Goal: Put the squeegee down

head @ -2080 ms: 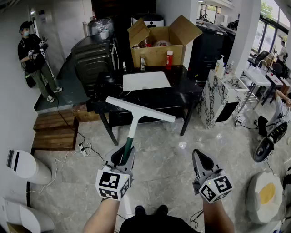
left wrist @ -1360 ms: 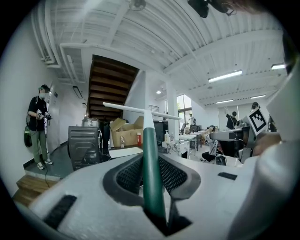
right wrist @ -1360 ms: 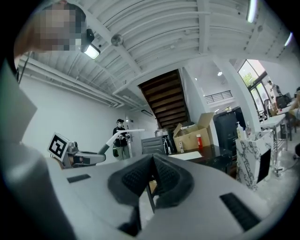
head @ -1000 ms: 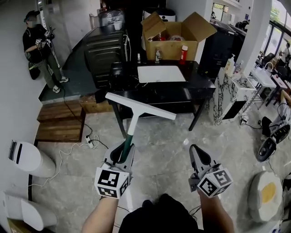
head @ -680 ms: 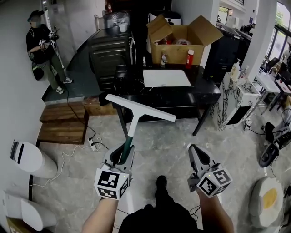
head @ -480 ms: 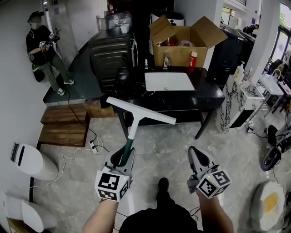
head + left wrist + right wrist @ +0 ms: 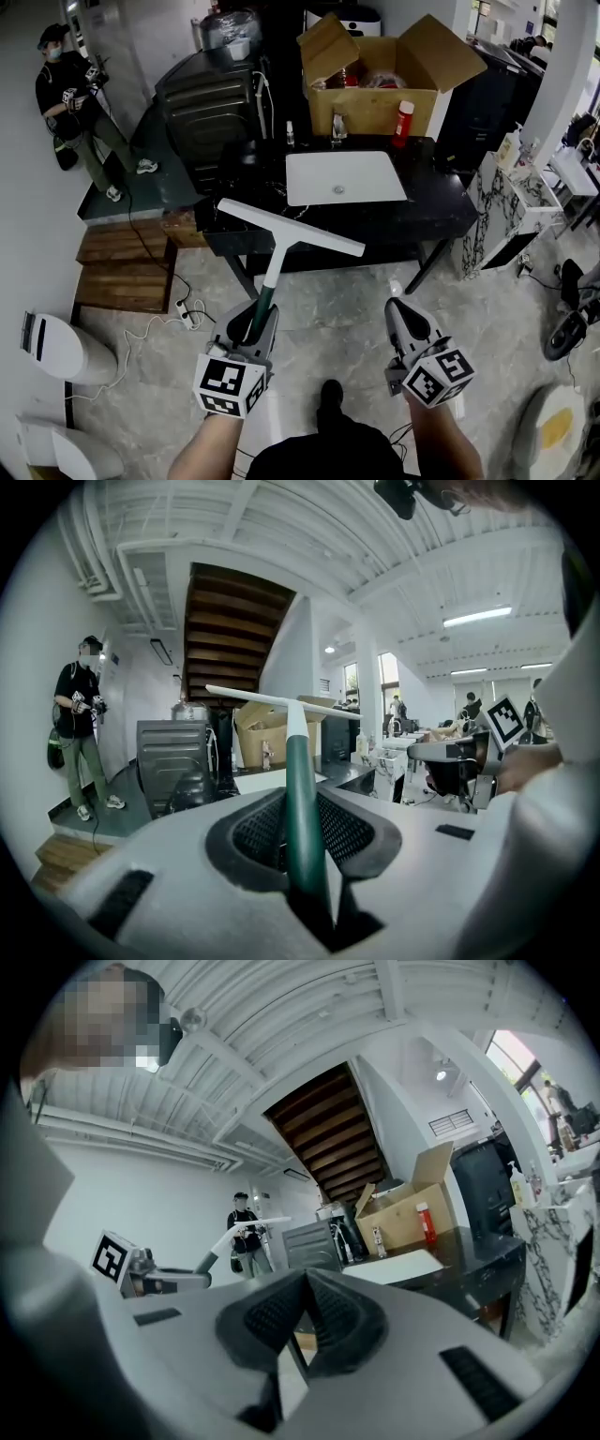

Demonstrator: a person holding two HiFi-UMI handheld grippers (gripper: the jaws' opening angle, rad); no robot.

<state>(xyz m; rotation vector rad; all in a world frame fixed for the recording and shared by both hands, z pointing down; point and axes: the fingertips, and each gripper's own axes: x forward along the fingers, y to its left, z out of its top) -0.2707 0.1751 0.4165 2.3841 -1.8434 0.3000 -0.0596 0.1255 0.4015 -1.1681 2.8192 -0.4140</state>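
Pinching the squeegee (image 7: 281, 246) by its green handle, the left hand-held gripper (image 7: 255, 321) sits low and left of centre in the head view. The white blade is held up in the air, tilted across the middle of the frame, where it overlaps the near edge of the black counter (image 7: 441, 211). The right hand-held gripper (image 7: 401, 317), at lower right, has its jaws pressed together with nothing between them. A white panel (image 7: 344, 176) lies on the counter, with an open box (image 7: 375, 111) behind it at top centre. A person (image 7: 70, 103) stands at upper left.
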